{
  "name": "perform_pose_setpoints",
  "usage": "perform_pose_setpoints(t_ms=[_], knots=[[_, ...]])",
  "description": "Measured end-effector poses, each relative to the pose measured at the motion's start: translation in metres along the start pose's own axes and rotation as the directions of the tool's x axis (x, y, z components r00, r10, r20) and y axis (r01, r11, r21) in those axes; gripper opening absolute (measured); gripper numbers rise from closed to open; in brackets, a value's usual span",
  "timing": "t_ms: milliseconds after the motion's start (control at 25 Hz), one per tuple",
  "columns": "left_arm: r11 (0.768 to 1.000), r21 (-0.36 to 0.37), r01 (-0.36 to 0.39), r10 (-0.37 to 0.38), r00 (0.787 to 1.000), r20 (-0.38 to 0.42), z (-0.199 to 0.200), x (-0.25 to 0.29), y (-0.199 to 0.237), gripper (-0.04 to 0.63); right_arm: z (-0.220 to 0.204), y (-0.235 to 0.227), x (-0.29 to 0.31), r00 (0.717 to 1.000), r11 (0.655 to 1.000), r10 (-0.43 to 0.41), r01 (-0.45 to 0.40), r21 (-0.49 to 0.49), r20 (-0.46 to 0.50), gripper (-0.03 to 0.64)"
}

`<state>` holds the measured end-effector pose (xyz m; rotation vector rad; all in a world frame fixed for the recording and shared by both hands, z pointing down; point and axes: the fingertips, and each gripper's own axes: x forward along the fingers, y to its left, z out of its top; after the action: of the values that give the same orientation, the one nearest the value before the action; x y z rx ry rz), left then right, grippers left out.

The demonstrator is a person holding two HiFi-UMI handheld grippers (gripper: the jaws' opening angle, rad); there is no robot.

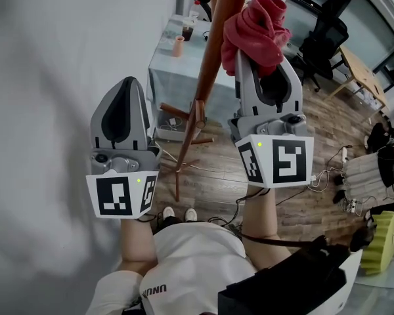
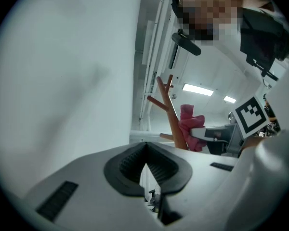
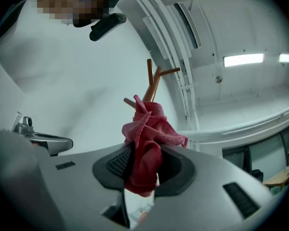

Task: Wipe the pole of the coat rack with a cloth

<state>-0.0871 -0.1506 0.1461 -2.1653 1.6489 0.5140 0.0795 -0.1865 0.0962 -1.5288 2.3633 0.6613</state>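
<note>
The brown wooden pole (image 1: 220,38) of the coat rack rises steeply between my two grippers, with short pegs (image 1: 184,133) lower down. My right gripper (image 1: 266,61) is shut on a bunched red cloth (image 1: 259,28), which presses against the pole's right side. In the right gripper view the red cloth (image 3: 145,146) fills the jaws and the pole top (image 3: 151,83) shows behind it. My left gripper (image 1: 123,90) stands left of the pole, shut with nothing in it. The left gripper view shows the pole (image 2: 172,117) and cloth (image 2: 190,126) off to its right.
A table with a pale cover (image 1: 167,71) carrying a cup (image 1: 178,46) and bottles stands behind the rack. Cables and a power strip (image 1: 328,176) lie on the wood floor at right. Office chairs (image 1: 322,38) and a desk (image 1: 361,71) stand further right. A white wall (image 1: 46,77) fills the left.
</note>
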Motion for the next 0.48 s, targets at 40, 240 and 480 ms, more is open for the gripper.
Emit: perform_pose_setpoints(t_ms=[40,240,480], knots=[[1.000,-0.001,0.002,-0.002,1.000,-0.002,-0.001,0.000,0.000,0.013,-0.002,0.001,-0.001,1.000,1.000,0.000,0.000,0.003,-0.006,0.114],[1.000,-0.001,0.003,-0.003,1.000,-0.017,-0.006,-0.002,0.000,0.014,-0.013,0.003,-0.007,1.000,1.000,0.003,-0.002,0.025,-0.026,0.114],[1.000,-0.006,0.007,-0.007,0.999,-0.038,-0.013,-0.007,0.000,0.012,-0.026,0.007,-0.015,0.998,0.999,0.005,-0.003,0.041,-0.058,0.114]])
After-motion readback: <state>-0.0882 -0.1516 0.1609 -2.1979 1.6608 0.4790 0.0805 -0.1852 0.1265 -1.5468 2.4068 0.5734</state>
